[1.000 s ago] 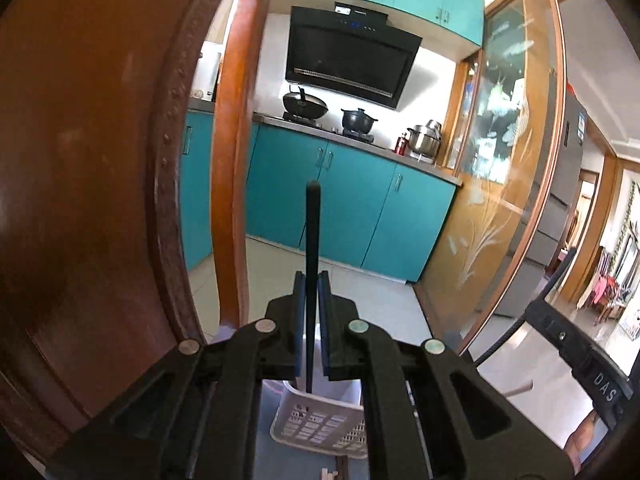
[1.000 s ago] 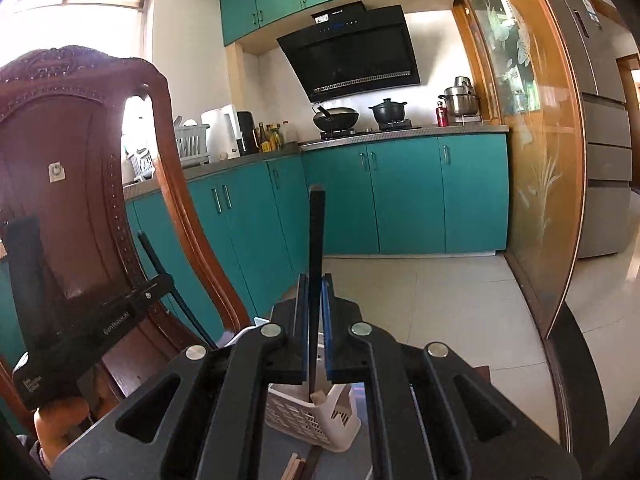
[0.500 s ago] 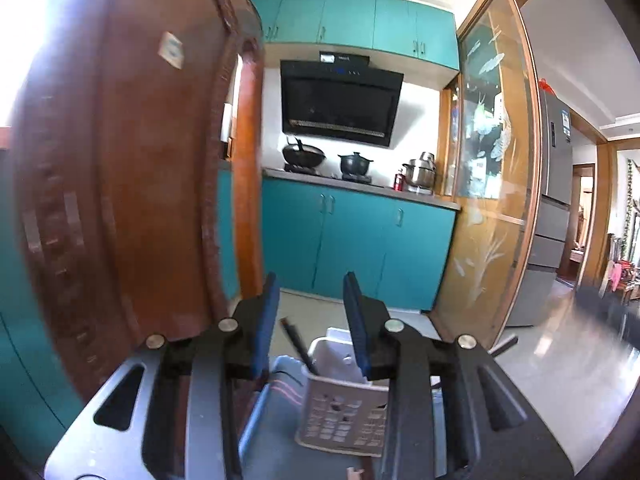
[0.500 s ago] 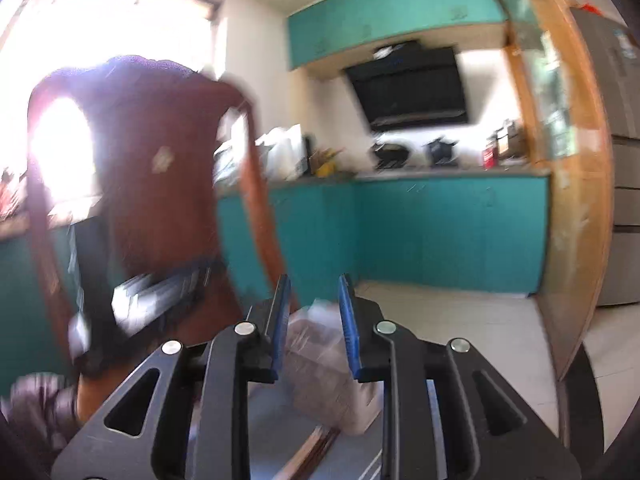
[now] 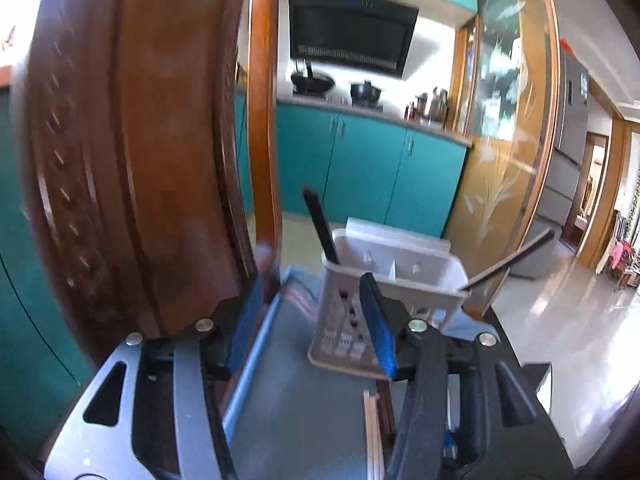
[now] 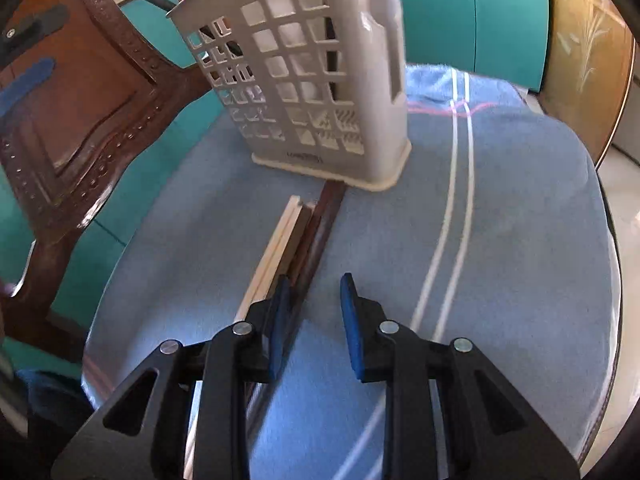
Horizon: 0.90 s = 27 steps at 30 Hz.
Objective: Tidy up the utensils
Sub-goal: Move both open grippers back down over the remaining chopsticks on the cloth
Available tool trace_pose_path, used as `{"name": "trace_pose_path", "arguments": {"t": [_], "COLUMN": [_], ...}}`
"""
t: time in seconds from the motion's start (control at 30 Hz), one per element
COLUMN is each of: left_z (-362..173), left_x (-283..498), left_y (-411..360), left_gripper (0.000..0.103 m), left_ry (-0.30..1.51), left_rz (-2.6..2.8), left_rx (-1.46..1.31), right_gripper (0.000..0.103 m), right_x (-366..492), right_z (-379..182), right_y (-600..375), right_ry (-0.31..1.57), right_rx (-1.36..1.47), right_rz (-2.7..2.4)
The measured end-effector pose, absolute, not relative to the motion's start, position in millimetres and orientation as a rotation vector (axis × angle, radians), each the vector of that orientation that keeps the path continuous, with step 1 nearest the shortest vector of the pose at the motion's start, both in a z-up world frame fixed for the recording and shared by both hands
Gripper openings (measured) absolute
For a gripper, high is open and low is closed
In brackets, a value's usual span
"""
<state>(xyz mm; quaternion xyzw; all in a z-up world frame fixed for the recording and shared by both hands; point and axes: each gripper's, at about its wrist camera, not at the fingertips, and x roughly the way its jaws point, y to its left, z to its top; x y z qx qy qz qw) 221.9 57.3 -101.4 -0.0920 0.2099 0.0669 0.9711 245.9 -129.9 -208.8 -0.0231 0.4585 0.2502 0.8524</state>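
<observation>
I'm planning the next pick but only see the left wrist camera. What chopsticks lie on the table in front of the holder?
Observer: A bundle on the blue towel: pale chopsticks beside dark brown chopsticks. Count unclear.
Operator: Where's the right claw?
Observer: The right claw hangs over the bundle's near part, jaws apart, nothing gripped.
Operator: Room at the far end?
Observer: Little; the dark ones run up to the utensil holder's base.
</observation>
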Motion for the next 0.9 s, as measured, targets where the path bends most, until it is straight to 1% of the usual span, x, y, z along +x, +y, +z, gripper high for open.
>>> {"name": "trace_pose_path", "arguments": {"t": [0.07, 0.2, 0.3, 0.33, 0.53, 0.8, 0.9], "left_z": [-109, -131, -153, -160, -200, -240, -244], "left_x": [227, 242, 249, 252, 262, 264, 260], "left_y": [58, 57, 57, 56, 44, 21, 23], "left_gripper": [0.053, 0.055, 0.055, 0.055, 0.055, 0.055, 0.055], "left_ry": [0.472, 0.606, 0.715, 0.760, 0.948, 1.078, 1.073], "left_rz": [0.126, 0.112, 0.072, 0.058, -0.009, -0.035, -0.038], "left_rx": [-0.188, -0.171, -0.183, -0.184, -0.155, -0.057, -0.058], "right_gripper": [0.027, 0.026, 0.020, 0.020, 0.020, 0.020, 0.020], "right_x": [243, 244, 243, 243, 255, 263, 263], "right_z": [-209, -208, -207, -207, -204, -202, -201], "right_y": [-123, -122, -135, -142, -177, -190, -185], "right_ry": [0.959, 1.045, 1.100, 1.116, 1.094, 1.091, 1.083], "right_rx": [-0.092, -0.153, -0.169, -0.174, -0.079, 0.000, -0.005], "right_rz": [0.504, 0.522, 0.575, 0.587, 0.501, 0.431, 0.443]}}
